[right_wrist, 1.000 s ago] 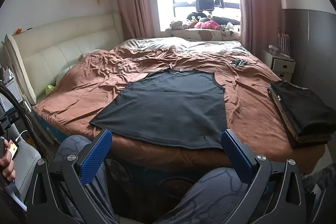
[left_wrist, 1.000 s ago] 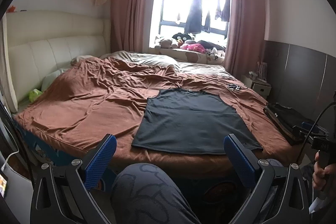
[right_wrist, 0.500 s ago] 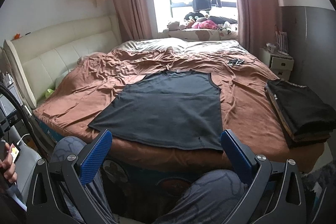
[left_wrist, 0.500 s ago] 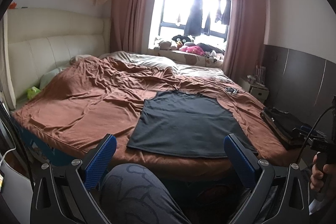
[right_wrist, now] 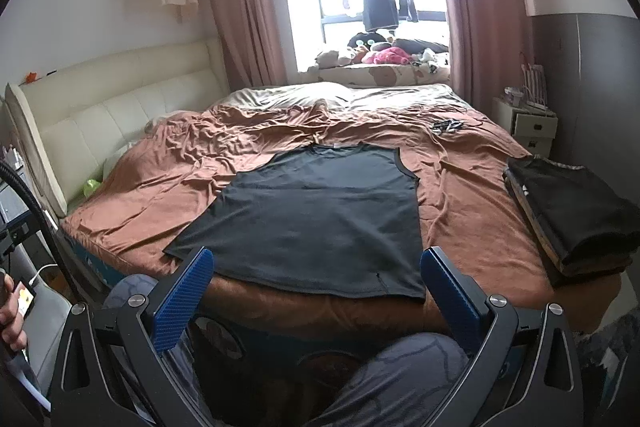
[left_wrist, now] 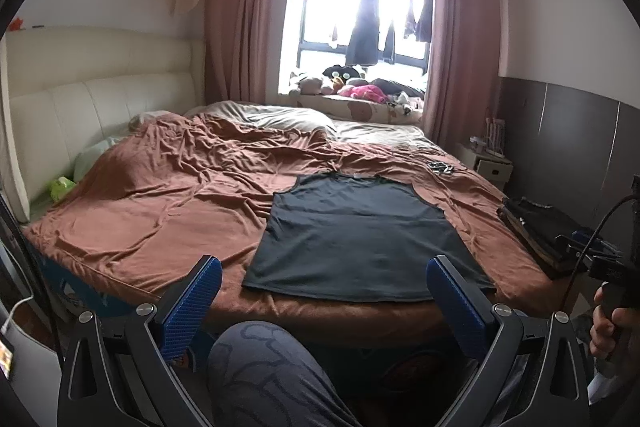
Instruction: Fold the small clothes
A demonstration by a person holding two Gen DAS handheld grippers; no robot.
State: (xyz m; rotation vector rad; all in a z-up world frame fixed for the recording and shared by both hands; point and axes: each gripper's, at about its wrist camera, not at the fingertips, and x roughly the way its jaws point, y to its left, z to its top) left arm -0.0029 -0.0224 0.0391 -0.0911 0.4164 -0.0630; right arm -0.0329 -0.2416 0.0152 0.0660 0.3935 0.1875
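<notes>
A dark sleeveless top lies flat on the bed, both claws spread wide and holding nothing.

In the left wrist view, the dark sleeveless top [left_wrist: 360, 239] sits at center frame, spread smooth on the rumpled brown bedspread [left_wrist: 168, 211], its hem toward the lower edge and its neckline toward the window [left_wrist: 360, 7] at the top. The left gripper [left_wrist: 324, 287] fills the bottom of the frame with its blue fingers [left_wrist: 192, 295] far apart, short of the bed's near edge, above a patterned trouser knee [left_wrist: 264, 371]. In the right wrist view the right gripper [right_wrist: 316, 281] stands just as open at lower center. A stack of folded dark clothes [right_wrist: 568, 215] rests at the right edge of that frame, well apart from the top.
</notes>
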